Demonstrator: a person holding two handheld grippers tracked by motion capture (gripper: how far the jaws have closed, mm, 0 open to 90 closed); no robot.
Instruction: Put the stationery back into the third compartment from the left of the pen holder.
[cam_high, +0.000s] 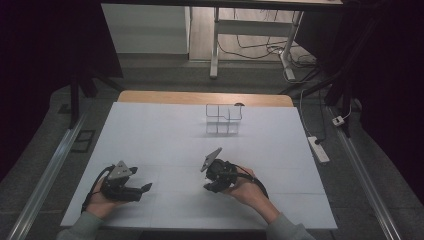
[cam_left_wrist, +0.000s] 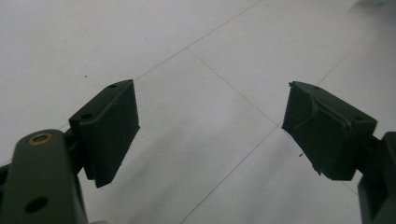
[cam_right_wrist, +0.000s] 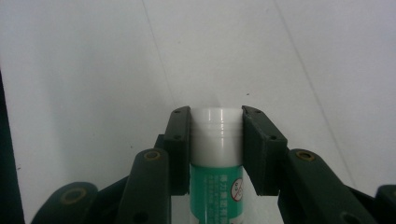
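A glue stick (cam_right_wrist: 216, 191) with a green label and a white cap stands between the jaws of my right gripper (cam_right_wrist: 216, 140), whose pads press on the cap from both sides. In the high view the right gripper (cam_high: 210, 186) is held low over the white table (cam_high: 165, 135), near the front middle. My left gripper (cam_high: 144, 188) rests near the front left corner of the table. In the left gripper view its jaws (cam_left_wrist: 210, 135) stand wide apart over the bare white surface, with nothing between them.
A small clear rack (cam_high: 224, 118) with several compartments stands at the far middle of the table. Beyond it runs the table's wooden far edge (cam_high: 200, 97). A power strip (cam_high: 318, 149) lies on the floor to the right.
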